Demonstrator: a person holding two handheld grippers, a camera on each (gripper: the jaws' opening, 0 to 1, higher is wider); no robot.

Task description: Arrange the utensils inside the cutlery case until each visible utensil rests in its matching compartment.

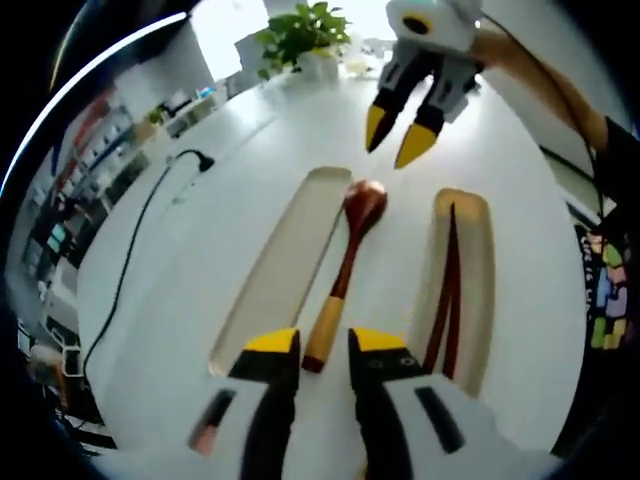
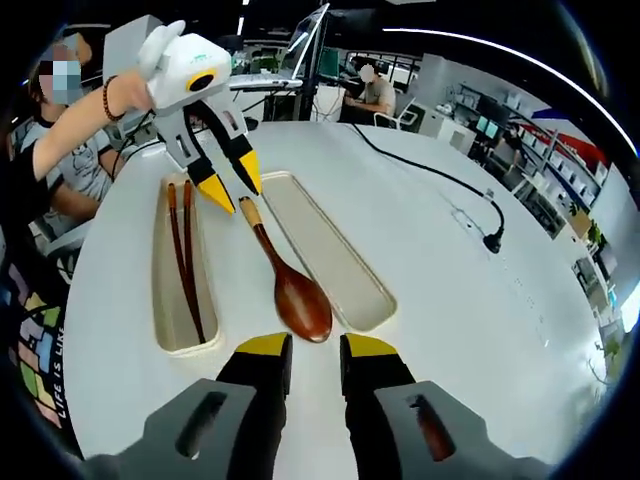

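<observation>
A wooden spoon [image 1: 345,260] [image 2: 290,285] lies on the white table between two long beige compartments. One compartment [image 1: 285,270] [image 2: 325,250] is empty. The other [image 1: 485,290] [image 2: 160,290] holds a pair of dark chopsticks [image 1: 447,300] [image 2: 183,260]. My left gripper [image 1: 325,345] [image 2: 232,182] is open, its yellow tips on either side of the spoon's handle end without closing on it. My right gripper [image 2: 315,348] [image 1: 395,135] is open and holds nothing, hanging just beyond the spoon's bowl.
A black cable with a plug [image 1: 200,160] [image 2: 490,240] runs across the table beside the empty compartment. A potted plant [image 1: 305,40] stands at the table's edge. People sit at desks behind the table [image 2: 375,90].
</observation>
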